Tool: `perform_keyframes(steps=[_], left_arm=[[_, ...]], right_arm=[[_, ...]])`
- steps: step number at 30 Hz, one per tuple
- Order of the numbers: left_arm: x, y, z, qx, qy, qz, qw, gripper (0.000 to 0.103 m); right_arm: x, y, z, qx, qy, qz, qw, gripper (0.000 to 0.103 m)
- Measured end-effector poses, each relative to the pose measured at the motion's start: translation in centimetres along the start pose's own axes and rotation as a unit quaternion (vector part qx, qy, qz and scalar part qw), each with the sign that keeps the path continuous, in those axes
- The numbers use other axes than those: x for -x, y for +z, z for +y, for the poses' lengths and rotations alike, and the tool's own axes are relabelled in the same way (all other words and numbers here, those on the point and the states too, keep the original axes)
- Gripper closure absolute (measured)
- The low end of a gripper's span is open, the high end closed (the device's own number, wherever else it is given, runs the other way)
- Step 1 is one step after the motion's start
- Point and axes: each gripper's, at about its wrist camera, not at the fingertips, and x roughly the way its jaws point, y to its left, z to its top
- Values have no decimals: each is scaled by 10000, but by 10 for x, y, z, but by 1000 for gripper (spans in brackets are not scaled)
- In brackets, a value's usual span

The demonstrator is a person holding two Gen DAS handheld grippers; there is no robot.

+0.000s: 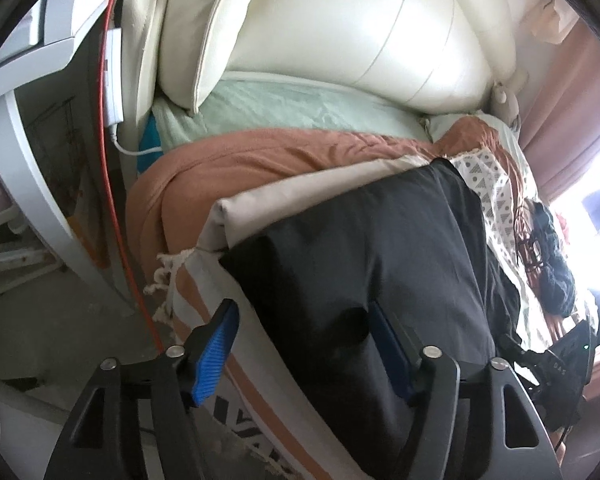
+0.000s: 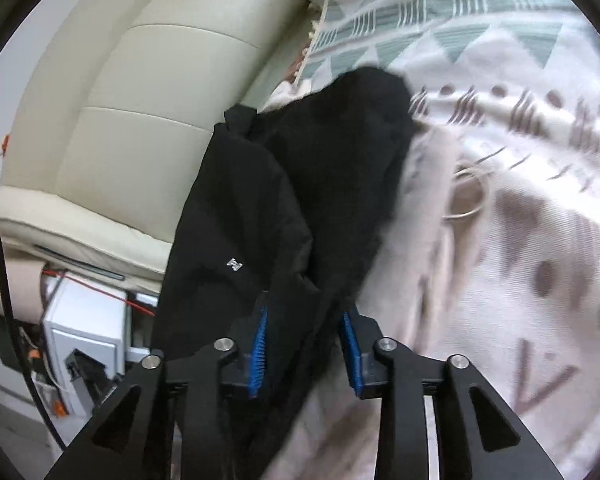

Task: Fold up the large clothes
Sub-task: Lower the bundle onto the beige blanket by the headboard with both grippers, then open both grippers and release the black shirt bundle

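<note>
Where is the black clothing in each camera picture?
Left wrist view: the black garment lies lower centre on the patterned blanket.
Right wrist view: the black garment hangs in the middle, bunched between the right tongs.
Shared landmark: cream sofa cushion.

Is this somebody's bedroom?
Probably a bedroom at home. There is a bed with a cream padded headboard, a patterned blanket spread over it, and curtains beside a bright window.

A cream headboard (image 1: 340, 40) fills twelve o'clock, a rust blanket (image 1: 228, 160) below it. A red cable (image 1: 112, 160) runs at nine o'clock, beside a white cabinet (image 2: 88, 320).
</note>
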Motion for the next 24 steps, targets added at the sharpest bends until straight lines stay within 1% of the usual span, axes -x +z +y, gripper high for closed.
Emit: perform_keyframes(steps=[1, 3, 6, 8, 9, 10, 12, 14, 15, 16, 21, 24], left_arm=[[1, -2, -2, -13, 11, -4, 10000, 28], [5, -10, -7, -59, -2, -49, 10000, 20], [11, -23, -19, -185, -23, -93, 9998, 15], [16, -31, -30, -319, -28, -114, 9994, 15], [19, -33, -35, -394, -53, -139, 9991, 14], [22, -36, -40, -457, -75, -171, 9988, 12], [29, -40, -49, -548, -102, -264, 9981, 7], [37, -45, -61, -649, -128, -357, 9972, 4], [41, -48, -68, -713, -184, -393, 9965, 4], [44, -51, -74, -768, -219, -412, 9960, 4], [60, -66, -102, -1098, -342, -503, 9921, 2], [70, -76, -117, -1283, -452, -553, 9892, 1]], right_arm=[[5, -1, 0, 59, -46, -22, 10000, 69], [17, -5, 2, 206, -154, -63, 9996, 68], [41, -8, 7, 547, -387, -161, 9976, 67], [56, -10, 12, 779, -515, -201, 9954, 58], [66, -12, 16, 892, -660, -260, 9935, 52], [74, -14, 19, 977, -777, -318, 9917, 49], [91, -17, 23, 1153, -1028, -404, 9872, 42], [105, -21, 24, 1285, -1279, -474, 9823, 30], [115, -25, 25, 1350, -1438, -537, 9789, 27], [122, -27, 24, 1368, -1520, -574, 9772, 21], [160, -36, 17, 1311, -1867, -815, 9702, 10], [181, -45, 16, 1377, -2136, -995, 9620, 8]])
